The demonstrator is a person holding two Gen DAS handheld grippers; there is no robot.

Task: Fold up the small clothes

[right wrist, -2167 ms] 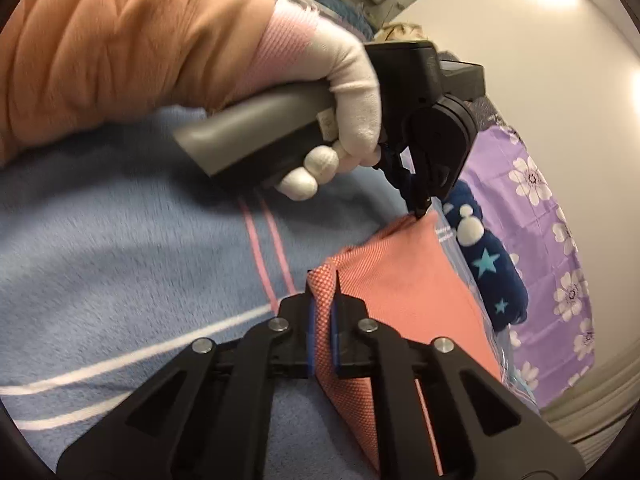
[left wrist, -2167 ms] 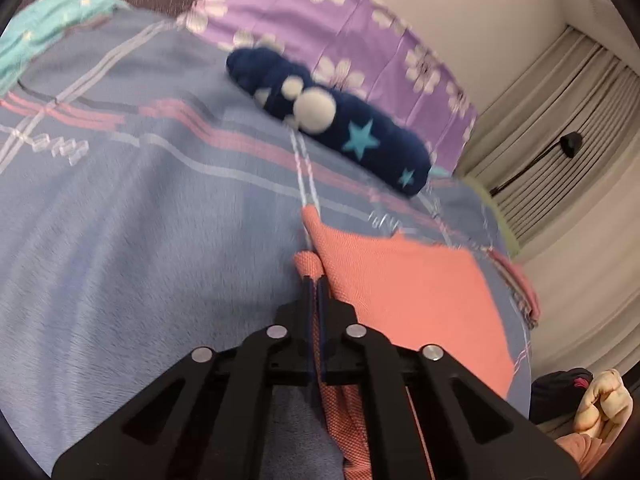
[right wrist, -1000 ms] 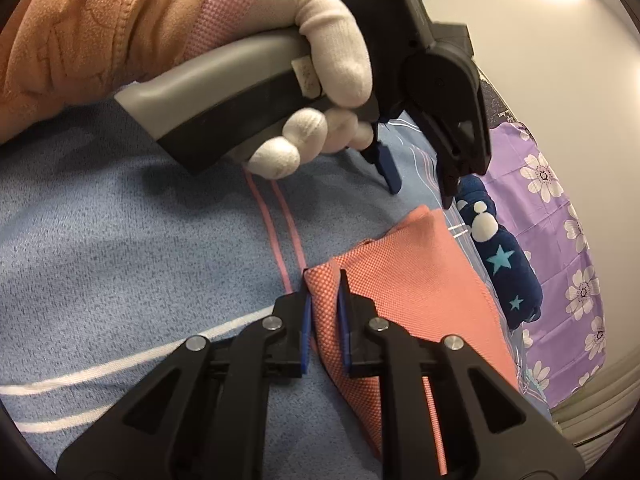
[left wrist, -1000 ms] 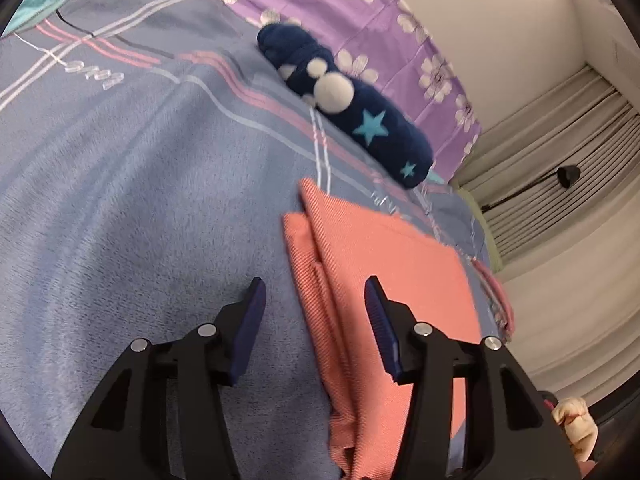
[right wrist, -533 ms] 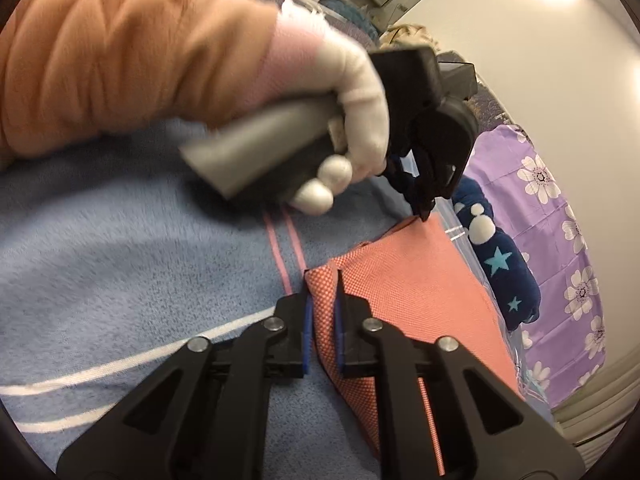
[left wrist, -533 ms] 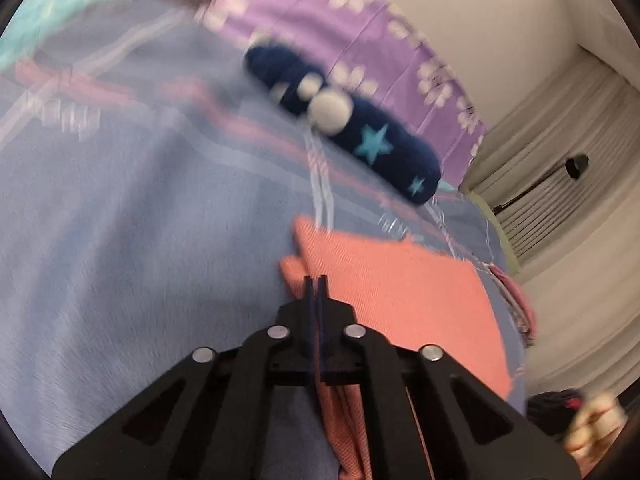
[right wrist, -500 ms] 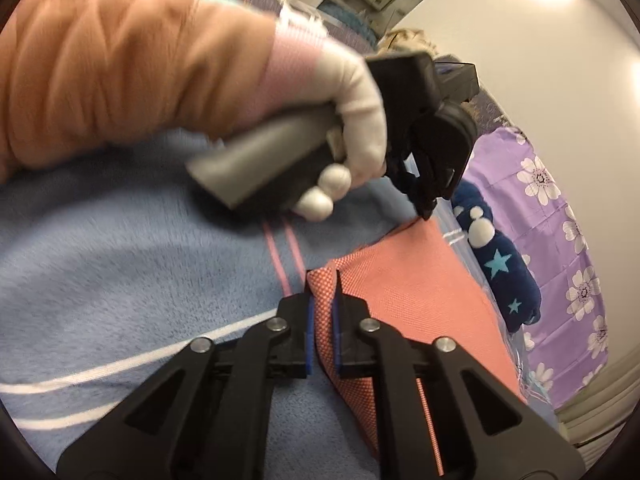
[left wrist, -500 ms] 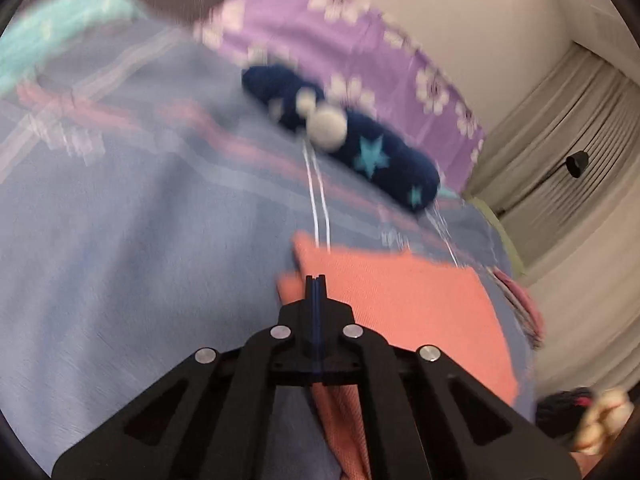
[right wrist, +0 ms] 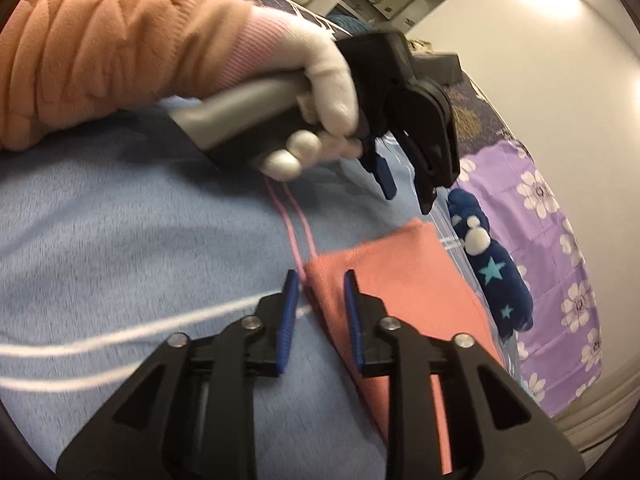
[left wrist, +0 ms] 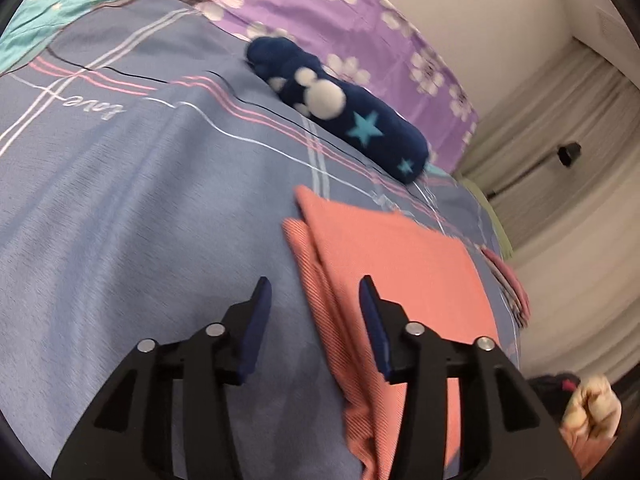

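Note:
A folded salmon-pink cloth (left wrist: 396, 264) lies flat on the blue striped bedspread (left wrist: 140, 184). My left gripper (left wrist: 316, 292) is open above the cloth's left edge, holding nothing. The right wrist view shows the same cloth (right wrist: 400, 280). My right gripper (right wrist: 318, 280) is open with its jaws either side of the cloth's near corner, holding nothing. The left gripper (right wrist: 408, 192) also shows there, open, in a white-gloved hand above the cloth's far corner.
A rolled navy fleece with stars and white dots (left wrist: 340, 100) lies behind the cloth, also in the right wrist view (right wrist: 492, 272). A purple flowered pillow (left wrist: 360, 12) lies beyond. A teal cloth (left wrist: 60, 4) lies at far left. Curtains (left wrist: 580, 200) hang at right.
Both grippers have opened and let go of the pink cloth's edge; it now lies flat. The left gripper has lifted a little above it.

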